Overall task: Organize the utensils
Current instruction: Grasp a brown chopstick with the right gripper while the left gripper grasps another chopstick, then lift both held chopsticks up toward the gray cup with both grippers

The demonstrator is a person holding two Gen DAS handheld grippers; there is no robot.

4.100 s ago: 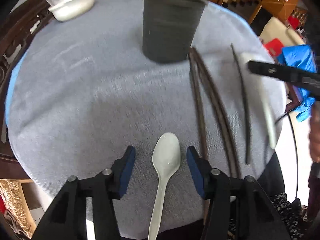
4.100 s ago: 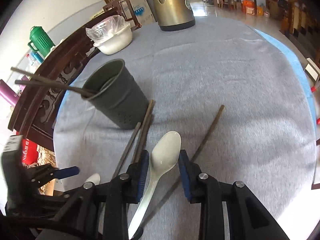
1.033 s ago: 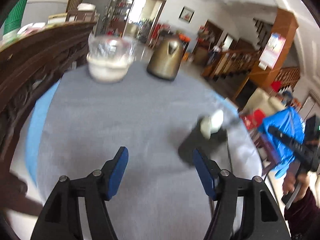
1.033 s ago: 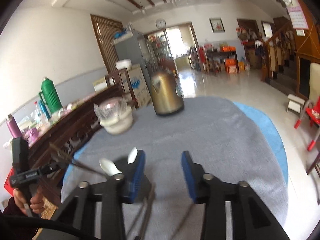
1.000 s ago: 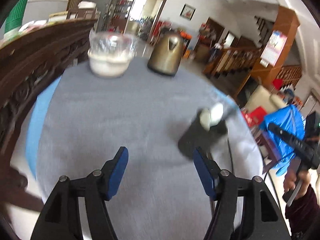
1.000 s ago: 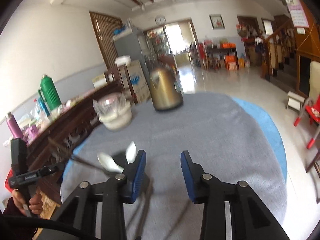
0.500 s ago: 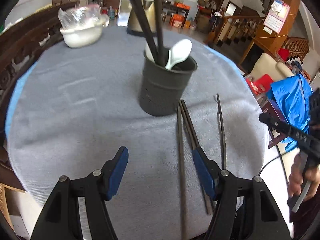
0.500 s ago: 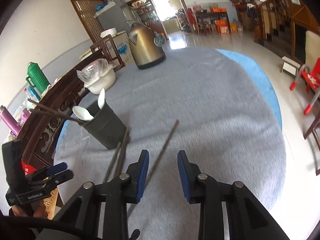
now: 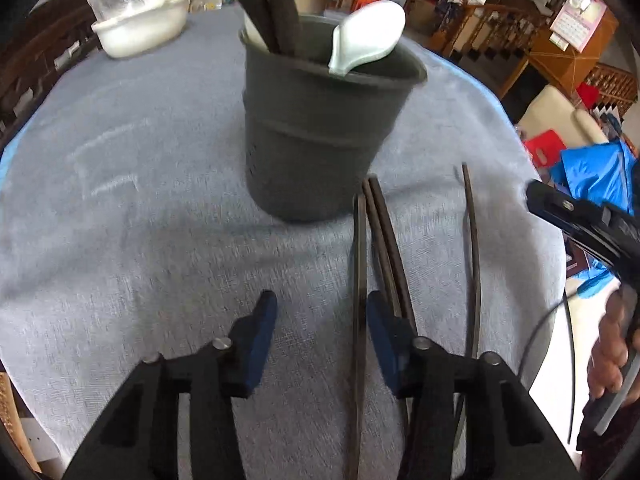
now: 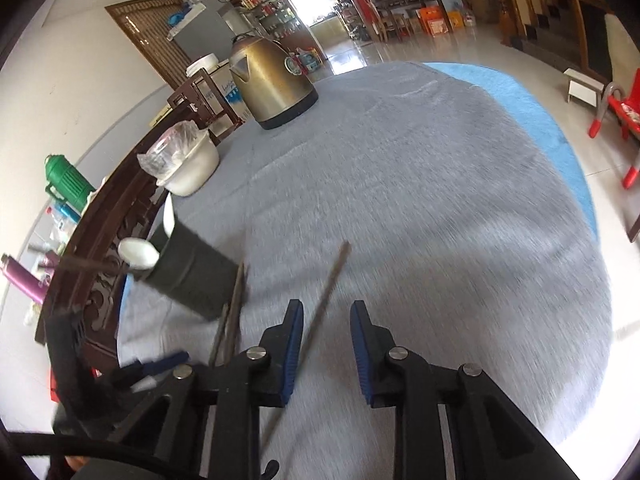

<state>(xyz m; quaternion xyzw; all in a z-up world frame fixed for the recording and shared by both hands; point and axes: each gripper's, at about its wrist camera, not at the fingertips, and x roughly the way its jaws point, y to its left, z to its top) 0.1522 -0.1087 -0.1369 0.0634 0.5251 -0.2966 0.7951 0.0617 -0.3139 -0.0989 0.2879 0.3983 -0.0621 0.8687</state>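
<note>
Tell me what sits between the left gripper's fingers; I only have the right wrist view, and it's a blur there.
Observer: One dark chopstick lies between the closing jaws of the left gripper, close beside the pad on the picture's right; not gripped.
Operator: Any more beside it?
Observer: A pair of chopsticks just outside that pad, reaching back to the holder.
Operator: How many loose in all?
Observer: Four; a thin chopstick lies apart, further right.

Tbl w/ chopsticks (loose), cup
</note>
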